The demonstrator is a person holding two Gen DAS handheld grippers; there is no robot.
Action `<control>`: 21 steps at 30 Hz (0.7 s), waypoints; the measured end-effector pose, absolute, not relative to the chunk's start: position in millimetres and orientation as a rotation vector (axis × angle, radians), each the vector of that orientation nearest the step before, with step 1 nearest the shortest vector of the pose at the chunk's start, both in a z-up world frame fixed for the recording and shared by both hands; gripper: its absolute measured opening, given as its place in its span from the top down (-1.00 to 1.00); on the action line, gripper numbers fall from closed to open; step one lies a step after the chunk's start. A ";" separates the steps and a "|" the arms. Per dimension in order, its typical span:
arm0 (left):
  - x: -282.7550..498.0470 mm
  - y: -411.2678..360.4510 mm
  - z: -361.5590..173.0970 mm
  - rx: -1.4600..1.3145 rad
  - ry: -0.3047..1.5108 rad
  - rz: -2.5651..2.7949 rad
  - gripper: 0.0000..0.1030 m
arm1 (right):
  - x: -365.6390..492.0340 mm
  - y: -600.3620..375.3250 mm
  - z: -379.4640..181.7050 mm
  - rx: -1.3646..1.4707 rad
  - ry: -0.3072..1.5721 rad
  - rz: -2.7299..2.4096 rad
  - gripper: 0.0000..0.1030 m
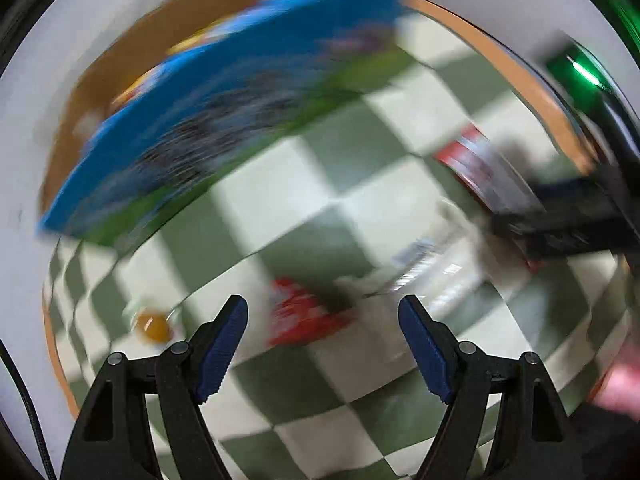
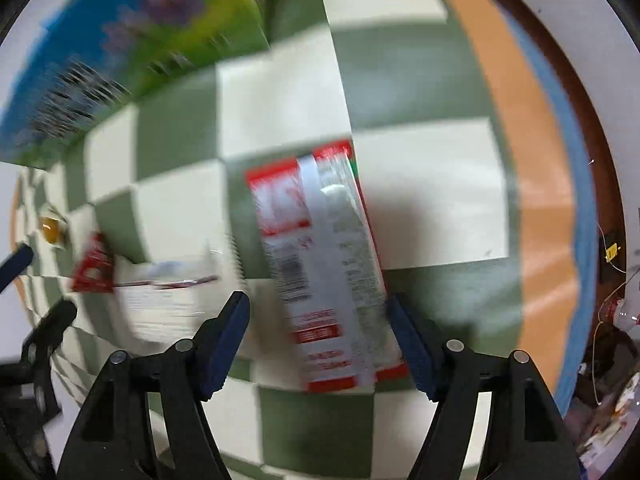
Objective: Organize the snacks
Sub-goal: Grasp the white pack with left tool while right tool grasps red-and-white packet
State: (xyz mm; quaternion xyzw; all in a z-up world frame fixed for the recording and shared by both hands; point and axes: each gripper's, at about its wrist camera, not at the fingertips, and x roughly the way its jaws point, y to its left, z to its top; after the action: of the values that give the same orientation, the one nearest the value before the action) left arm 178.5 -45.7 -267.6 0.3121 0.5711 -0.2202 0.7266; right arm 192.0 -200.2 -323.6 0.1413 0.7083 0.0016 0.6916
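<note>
Red-and-white snack packet (image 2: 320,264) motion-blurred, print unreadable, lower end between right gripper (image 2: 320,344) pads

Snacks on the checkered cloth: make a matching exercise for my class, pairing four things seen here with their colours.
Things:
1. large box
2. long packet between the right claw's fingers
3. small wrapped sweet
4. tablecloth

Colours:
A. green and cream squares
B. amber yellow
C. blue and green
D. red and white with a silver strip

Pairs: 1-C, 2-D, 3-B, 4-A
</note>
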 end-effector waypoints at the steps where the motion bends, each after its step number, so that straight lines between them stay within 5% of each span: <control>1: 174.7 -54.0 -271.5 0.731 1.249 -0.513 -0.49 | 192.4 -200.5 -328.4 0.316 1.585 0.009 -0.45; 4: 156.7 -84.0 -291.5 0.918 1.191 -0.619 -0.49 | 194.0 -205.3 -333.0 0.306 1.572 0.000 -0.17; 10: 146.4 -117.2 -313.8 1.036 1.195 -0.769 -0.47 | 177.3 -231.3 -327.4 0.309 1.586 -0.089 -0.14; 13: 160.4 -119.0 -315.0 0.943 1.288 -0.755 -0.15 | 169.0 -239.1 -328.0 0.352 1.591 -0.096 -0.14; 21: 237.7 -37.0 -308.5 0.230 1.614 -0.298 -0.13 | 153.3 -239.2 -326.8 0.484 1.597 -0.116 -0.19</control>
State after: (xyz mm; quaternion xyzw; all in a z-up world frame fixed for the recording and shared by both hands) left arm 237.7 -37.0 -308.5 0.1022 0.7178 -0.1323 0.6758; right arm 153.3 -239.2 -326.8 0.2146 0.7086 -0.0513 0.6702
